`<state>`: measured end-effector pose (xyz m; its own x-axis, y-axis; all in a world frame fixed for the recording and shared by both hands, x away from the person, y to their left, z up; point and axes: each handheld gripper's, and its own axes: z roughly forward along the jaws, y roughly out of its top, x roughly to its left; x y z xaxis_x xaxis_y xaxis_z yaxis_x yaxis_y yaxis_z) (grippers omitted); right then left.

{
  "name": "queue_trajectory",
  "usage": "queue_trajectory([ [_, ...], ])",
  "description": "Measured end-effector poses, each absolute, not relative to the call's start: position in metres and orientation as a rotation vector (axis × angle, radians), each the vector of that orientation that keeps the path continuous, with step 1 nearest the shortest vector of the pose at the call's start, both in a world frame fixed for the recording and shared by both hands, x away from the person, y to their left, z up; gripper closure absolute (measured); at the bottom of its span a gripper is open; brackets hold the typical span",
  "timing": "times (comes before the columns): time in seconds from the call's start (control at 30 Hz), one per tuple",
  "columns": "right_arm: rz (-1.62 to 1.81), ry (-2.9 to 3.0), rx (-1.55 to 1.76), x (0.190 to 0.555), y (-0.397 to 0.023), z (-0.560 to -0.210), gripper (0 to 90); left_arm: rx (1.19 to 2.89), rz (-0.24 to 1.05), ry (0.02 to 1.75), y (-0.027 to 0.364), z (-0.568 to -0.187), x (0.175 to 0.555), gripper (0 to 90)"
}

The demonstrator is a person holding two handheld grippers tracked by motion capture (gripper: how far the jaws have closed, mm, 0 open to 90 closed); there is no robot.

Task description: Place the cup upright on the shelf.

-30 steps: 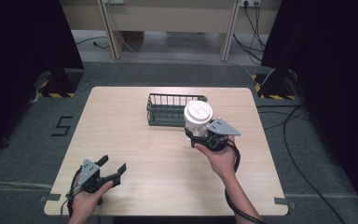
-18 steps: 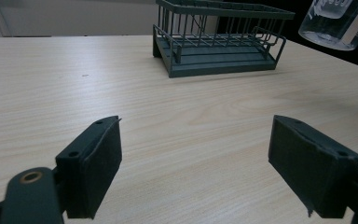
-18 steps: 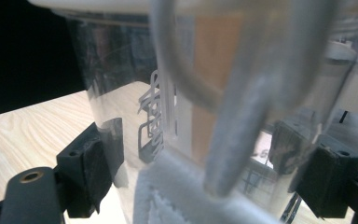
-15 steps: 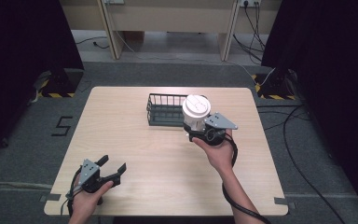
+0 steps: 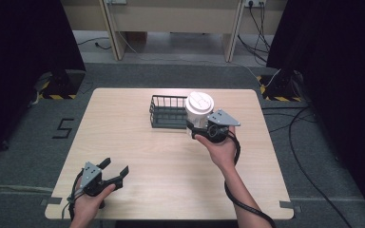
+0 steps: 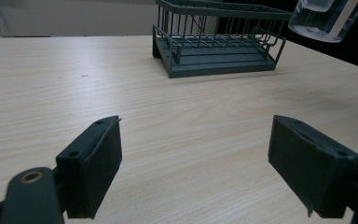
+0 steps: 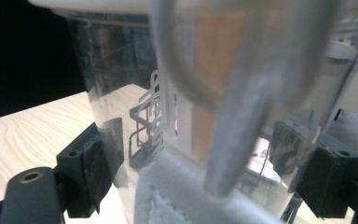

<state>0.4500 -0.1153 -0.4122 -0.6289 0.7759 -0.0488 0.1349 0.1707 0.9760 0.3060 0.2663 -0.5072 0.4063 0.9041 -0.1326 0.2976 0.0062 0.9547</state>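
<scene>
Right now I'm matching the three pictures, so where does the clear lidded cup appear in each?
High view: clear cup at centre, beside the wire basket, held by the right gripper.
Left gripper view: top right corner, above the table.
Right gripper view: close up between the jaws.
Shared landmark: the wire basket.

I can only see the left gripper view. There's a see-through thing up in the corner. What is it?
Observer: A clear jar with a white lid, held up by the right gripper.
Operator: Is it in the basket?
Observer: No. In the high view it hangs at the right end of the wire basket, above the table.
Operator: How is it held?
Observer: The right gripper view shows the jaws pressed on either side of the jar's clear wall.
</scene>
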Motion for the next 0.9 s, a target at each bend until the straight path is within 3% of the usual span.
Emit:
queue_trajectory([
  [0.9, 1.501, 1.849, 0.883, 0.473, -0.108, -0.391, 18.1, 1.530, 0.673, 1.111, 0.267, -0.507, 0.307, 16.8],
])
